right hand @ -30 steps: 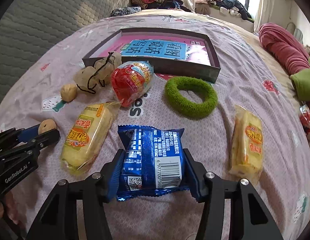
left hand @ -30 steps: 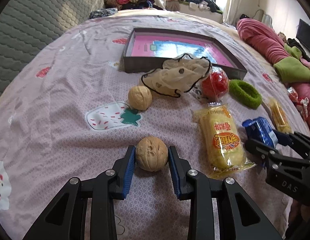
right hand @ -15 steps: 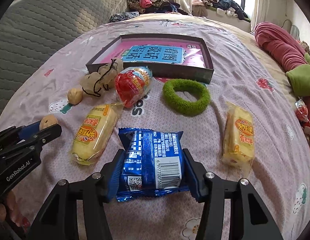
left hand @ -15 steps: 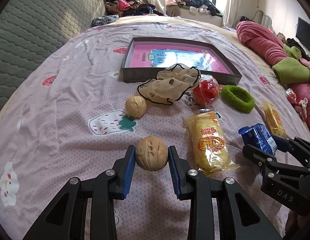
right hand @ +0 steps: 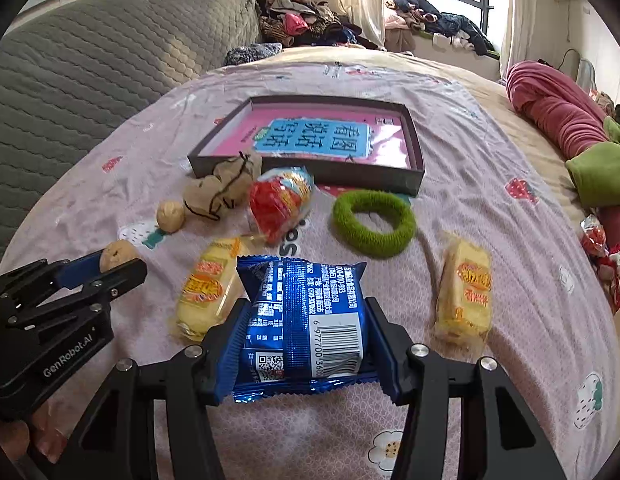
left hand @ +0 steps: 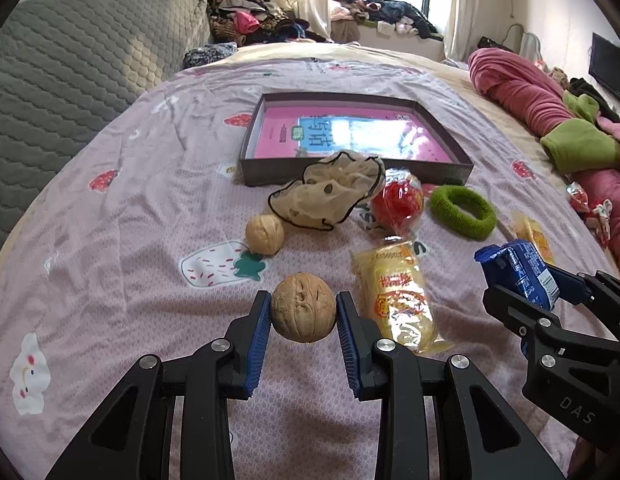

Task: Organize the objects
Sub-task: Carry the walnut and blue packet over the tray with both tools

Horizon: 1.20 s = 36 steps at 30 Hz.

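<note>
- Left gripper point(left hand: 303, 316): blue pads closed against one walnut point(left hand: 303, 307), held above the bed sheet point(left hand: 129, 220).
- Right gripper point(right hand: 305, 334): pads pressed on both sides of one blue snack packet point(right hand: 303, 320), also held above the sheet; barcode digits "6 977700" readable, rest unclear.
- Walnuts, two: the held one, and a second walnut point(left hand: 264, 234) lying on the sheet farther out, just beside a beige mesh pouch point(left hand: 330, 192) with black cord.
- Yellow cake packets, two: near cake packet point(right hand: 207, 290) between the grippers, far cake packet point(right hand: 466, 292) off to the right. Red-orange logo on each, text not legible.
- One red snack bag point(right hand: 279, 204), touching the pouch's side.
- One green hair tie point(right hand: 374, 224), just in front of the box.
- One shallow dark box point(right hand: 414, 148), holding a pink sheet with a blue panel of Chinese characters.
- Gripper bodies read "GenRobot.AI" (left) and "DAS" (right).
</note>
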Motion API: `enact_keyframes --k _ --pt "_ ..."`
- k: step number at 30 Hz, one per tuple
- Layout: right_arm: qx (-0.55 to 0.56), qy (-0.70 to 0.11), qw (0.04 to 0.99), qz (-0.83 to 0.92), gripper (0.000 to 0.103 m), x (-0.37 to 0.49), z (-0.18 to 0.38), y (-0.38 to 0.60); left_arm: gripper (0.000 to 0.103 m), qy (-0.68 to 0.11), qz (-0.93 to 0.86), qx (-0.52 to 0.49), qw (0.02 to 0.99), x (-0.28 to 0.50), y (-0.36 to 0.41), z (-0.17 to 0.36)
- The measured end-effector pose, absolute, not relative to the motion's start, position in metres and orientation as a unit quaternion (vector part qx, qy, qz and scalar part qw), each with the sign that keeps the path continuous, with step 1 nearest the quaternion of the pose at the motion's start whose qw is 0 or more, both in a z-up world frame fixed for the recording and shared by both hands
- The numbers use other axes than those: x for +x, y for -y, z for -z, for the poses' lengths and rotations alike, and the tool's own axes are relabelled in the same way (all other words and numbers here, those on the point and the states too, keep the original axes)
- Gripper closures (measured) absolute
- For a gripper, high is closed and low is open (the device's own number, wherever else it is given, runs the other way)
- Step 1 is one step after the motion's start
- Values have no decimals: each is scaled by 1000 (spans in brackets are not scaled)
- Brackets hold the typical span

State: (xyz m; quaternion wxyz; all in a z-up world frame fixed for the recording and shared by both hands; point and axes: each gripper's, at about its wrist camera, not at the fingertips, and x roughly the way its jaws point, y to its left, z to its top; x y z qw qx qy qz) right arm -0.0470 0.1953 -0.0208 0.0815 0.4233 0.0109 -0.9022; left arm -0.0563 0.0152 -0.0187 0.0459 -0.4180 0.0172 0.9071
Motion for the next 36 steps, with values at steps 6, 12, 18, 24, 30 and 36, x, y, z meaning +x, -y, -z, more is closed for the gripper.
enact_keyframes --k 6,12,18,24,30,36 --pt "412 -9 84 907 47 -48 11 -193 69 -20 -910 -411 44 -60 -17 10" --pt "398 -5 88 913 47 -50 -1 -194 69 -22 -915 -400 45 -67 -18 -3" --pt "386 -4 89 918 47 -55 -13 -195 69 -24 -919 -391 43 -74 -21 -12" --pt "379 -8 87 921 47 -62 -20 -198 69 -25 -920 -388 44 -82 -24 -17" --pt "369 -7 83 926 47 -72 -28 -203 69 -35 -923 -380 45 -94 -31 -26" --pt "357 -11 79 931 47 -87 -42 -207 69 -38 -928 -367 44 -113 -37 -40"
